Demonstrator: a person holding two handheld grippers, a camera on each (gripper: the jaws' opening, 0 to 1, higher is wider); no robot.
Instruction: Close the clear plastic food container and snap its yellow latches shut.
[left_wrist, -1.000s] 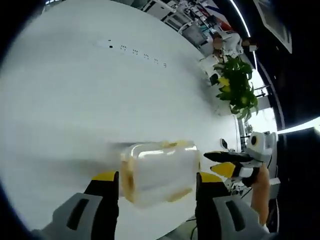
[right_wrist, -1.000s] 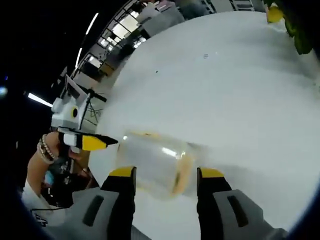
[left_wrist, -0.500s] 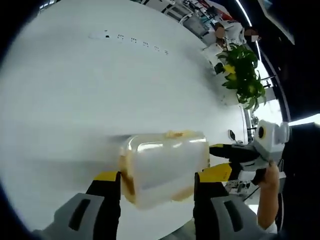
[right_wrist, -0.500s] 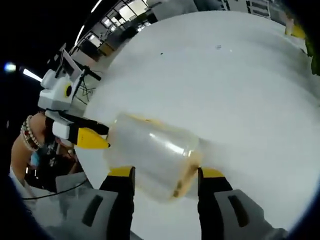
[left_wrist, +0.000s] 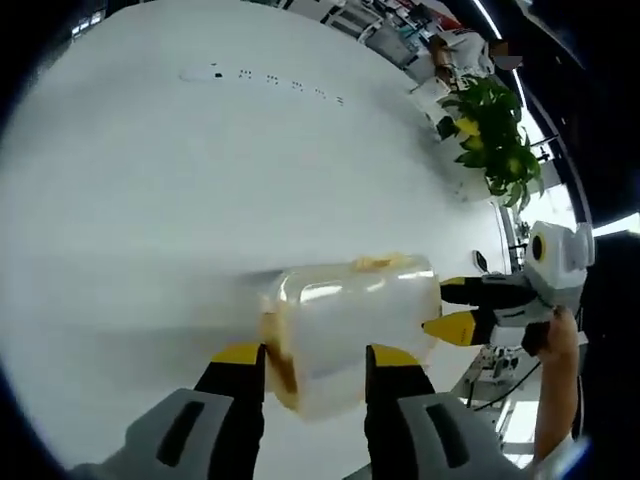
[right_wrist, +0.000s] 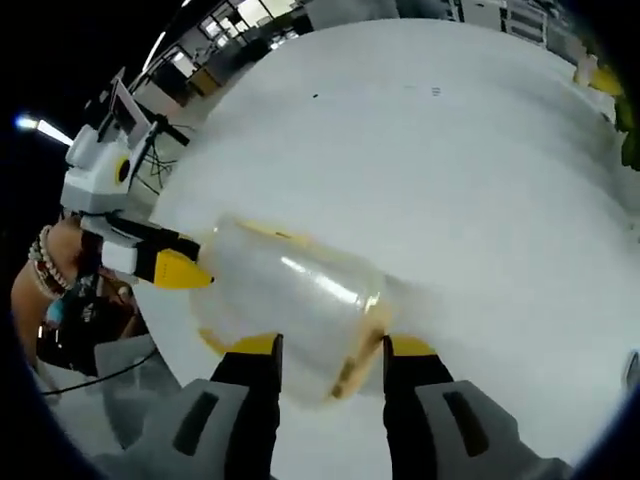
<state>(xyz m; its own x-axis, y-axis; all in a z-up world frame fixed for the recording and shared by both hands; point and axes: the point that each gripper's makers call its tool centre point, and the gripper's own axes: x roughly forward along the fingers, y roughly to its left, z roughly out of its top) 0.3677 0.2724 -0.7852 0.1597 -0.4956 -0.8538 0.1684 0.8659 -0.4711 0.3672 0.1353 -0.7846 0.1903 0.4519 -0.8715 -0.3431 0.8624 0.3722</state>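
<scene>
Clear container (left_wrist: 350, 325) on white worktop (left_wrist: 150, 200), long axis across both views, between facing tongs. Left tongs (left_wrist: 314, 362) straddle one end, right tongs (right_wrist: 328, 353) opposite end; grip contact unclear. Yellow latches (left_wrist: 280, 365) at ends.

A wide white table (left_wrist: 200, 180) spreads across both views, its top bare and glossy, with a row of small dark marks (left_wrist: 270, 82) near the far edge. Beyond that edge stands a leafy green plant (left_wrist: 495, 130) with some yellow among the leaves. Desks (right_wrist: 225, 45) and bright ceiling strip lights (right_wrist: 45, 130) show in the dark room behind.
</scene>
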